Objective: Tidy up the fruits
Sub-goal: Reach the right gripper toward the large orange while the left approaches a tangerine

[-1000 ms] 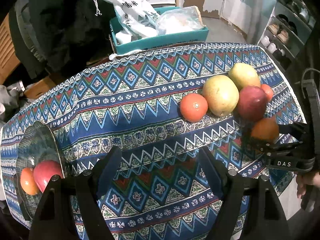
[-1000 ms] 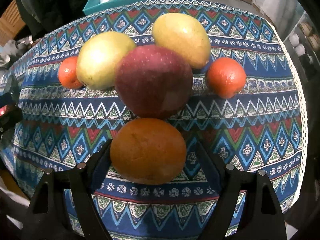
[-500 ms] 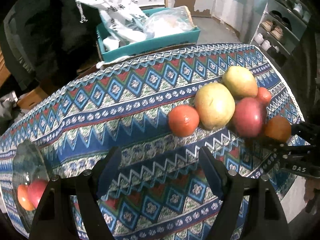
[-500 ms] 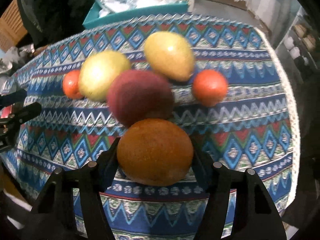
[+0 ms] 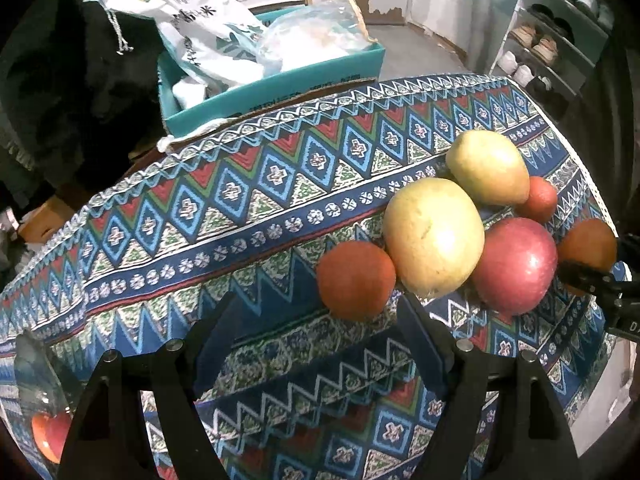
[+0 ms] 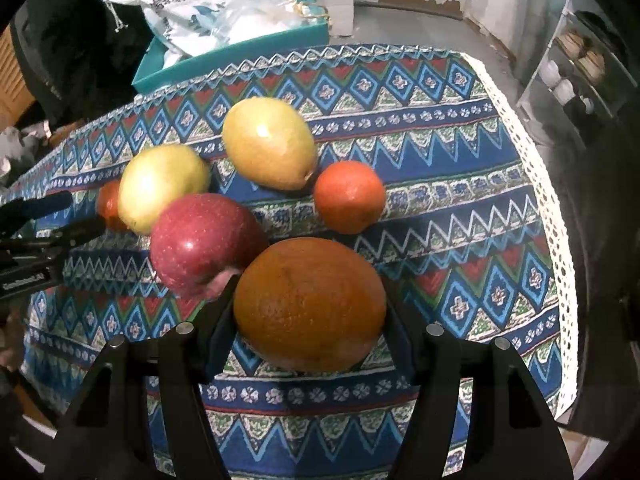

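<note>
Orange (image 6: pixel 310 304) crosswise, clamped in right tool (image 6: pixel 308 332)

The counter (image 5: pixel 248 200) wears a patterned blue cloth. On it, a red apple (image 6: pixel 200 242) lies touching a yellow pear (image 6: pixel 160 184) behind it; a second pear (image 6: pixel 268 142) sits beyond, a small orange (image 6: pixel 349 202) to the apple's right, another (image 5: pixel 356 280) left of the first pear. A glass dish (image 5: pixel 32 376) sits far left of the apple.

A blue, red and green patterned tablecloth (image 5: pixel 248 184) with a white lace edge covers the table. Behind it, a teal box (image 5: pixel 280 84) holds a printed white bag (image 5: pixel 200 20) and clear plastic bag (image 5: pixel 316 36). Shoes line a shelf (image 5: pixel 552 40) beside the wall.
</note>
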A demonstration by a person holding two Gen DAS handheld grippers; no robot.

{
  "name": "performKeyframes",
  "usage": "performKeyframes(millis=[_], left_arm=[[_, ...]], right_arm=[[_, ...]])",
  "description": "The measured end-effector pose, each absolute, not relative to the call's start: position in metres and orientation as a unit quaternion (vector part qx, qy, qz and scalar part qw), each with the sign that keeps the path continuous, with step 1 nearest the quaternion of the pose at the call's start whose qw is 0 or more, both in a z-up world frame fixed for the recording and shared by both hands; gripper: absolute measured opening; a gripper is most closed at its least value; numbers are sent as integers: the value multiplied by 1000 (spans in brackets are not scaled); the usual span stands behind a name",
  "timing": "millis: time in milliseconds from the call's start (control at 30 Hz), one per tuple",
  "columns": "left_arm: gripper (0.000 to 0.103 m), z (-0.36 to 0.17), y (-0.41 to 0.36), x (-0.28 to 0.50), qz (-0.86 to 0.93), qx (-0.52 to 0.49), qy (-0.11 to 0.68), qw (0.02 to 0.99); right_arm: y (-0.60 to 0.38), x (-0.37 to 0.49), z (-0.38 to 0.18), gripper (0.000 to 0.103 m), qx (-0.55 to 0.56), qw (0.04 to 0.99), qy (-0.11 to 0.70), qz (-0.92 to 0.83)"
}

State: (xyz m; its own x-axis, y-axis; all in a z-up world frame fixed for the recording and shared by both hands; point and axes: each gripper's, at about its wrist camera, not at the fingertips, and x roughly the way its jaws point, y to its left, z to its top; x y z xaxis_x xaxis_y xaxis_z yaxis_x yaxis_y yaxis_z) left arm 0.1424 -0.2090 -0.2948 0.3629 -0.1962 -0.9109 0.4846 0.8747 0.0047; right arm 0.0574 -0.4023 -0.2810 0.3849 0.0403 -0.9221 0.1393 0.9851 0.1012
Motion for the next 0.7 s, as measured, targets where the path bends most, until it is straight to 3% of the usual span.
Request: performKeyframes(millis=[533, 567, 700], left_arm=[[79, -314, -215, 161, -235, 115, 536, 803], [78, -315, -215, 161, -235, 113, 537, 802], [49, -316, -219, 160, -256, 97, 543, 794]], right_arm=[[-419, 72, -293, 65, 117, 824, 553, -35], [-418, 73, -294, 65, 117, 824, 553, -34], [-417, 74, -293, 65, 115, 826, 551, -31]])
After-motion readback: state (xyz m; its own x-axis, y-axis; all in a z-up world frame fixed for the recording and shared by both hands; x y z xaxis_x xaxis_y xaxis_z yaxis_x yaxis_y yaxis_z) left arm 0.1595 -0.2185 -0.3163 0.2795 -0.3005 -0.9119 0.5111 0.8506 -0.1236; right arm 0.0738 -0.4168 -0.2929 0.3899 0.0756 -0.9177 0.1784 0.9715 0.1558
